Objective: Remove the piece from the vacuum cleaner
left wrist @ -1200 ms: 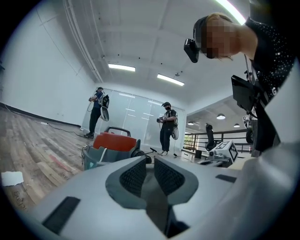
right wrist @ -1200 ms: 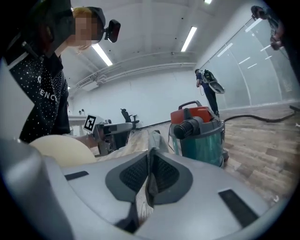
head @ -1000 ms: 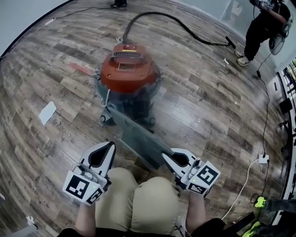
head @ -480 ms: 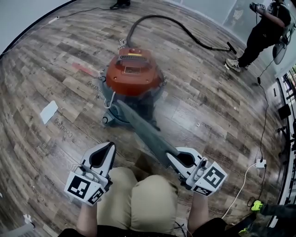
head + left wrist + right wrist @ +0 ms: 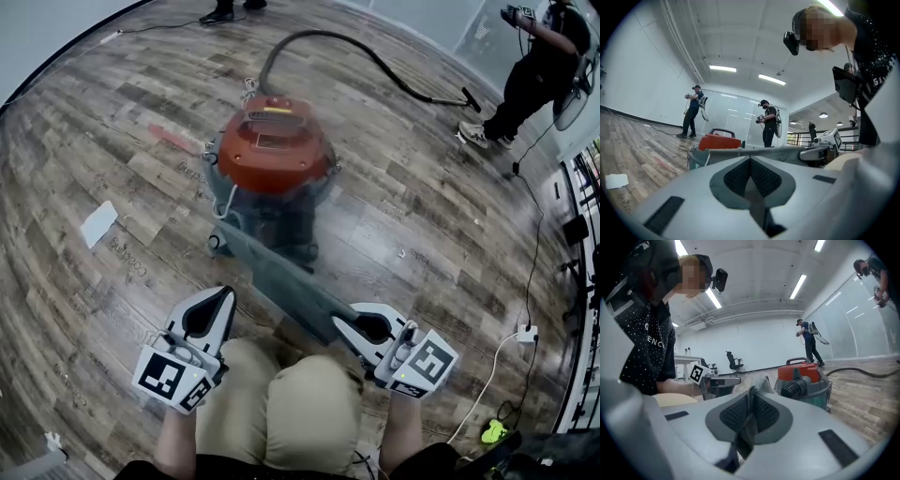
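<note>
Jaws, left gripper (image 5: 750, 161): pressed together, nothing between them.
Jaws, right gripper (image 5: 751, 394): closed on a thin grey strip that runs up through the slot between the pads and out past the tips.
Piece (image 5: 281, 277): long, grey and semi-transparent. One end is pinched by the right gripper; the other reaches back to the lower front of the vacuum cleaner (image 5: 272, 141). Motion blur in the head view hides whether that far end is attached or only touching.
Vacuum cleaner: a canister with an orange-red lid and a dark carrying handle over a teal-grey tank, upright on the floor (image 5: 422, 206) ahead of both grippers.
Hose (image 5: 375, 56): black and ribbed. It leaves the far side of the lid and curves away to the right, lying on the boards.
Left gripper, position: low at the left of the head view, just above the person's knee, well apart from the piece and the canister.
Right gripper, position: level with the left one, over the other knee, tips pointing towards the canister.
Trousers (image 5: 281, 412): beige — the seated person's legs, between and below the two grippers.
Paper scrap (image 5: 97, 225): white, flat on the boards, well to the left of the canister.
Bystander (image 5: 539, 56): dark clothing, standing at the far right near the hose's end.
</note>
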Demonstrator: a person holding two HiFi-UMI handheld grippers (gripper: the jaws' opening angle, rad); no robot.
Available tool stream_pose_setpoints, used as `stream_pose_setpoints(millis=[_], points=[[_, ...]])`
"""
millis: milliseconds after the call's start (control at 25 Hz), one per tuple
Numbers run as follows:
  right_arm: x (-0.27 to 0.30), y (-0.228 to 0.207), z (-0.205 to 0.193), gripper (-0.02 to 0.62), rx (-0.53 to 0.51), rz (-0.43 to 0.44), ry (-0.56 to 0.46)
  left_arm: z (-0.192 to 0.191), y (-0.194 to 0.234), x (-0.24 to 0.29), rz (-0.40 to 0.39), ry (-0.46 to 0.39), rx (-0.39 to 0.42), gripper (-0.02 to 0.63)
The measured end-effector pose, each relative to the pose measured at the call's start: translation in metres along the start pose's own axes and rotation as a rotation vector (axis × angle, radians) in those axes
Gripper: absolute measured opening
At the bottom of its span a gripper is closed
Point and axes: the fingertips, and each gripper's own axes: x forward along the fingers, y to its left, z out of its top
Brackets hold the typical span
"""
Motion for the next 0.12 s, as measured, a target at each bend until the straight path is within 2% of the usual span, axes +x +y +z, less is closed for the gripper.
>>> stream_pose_setpoints(millis=[120], points=[[0.0016, 0.0023, -0.003, 0.021, -0.002, 0.016, 0.008, -0.0031, 0.0, 0.0017, 0.0, 0.005, 0.002, 0.011]])
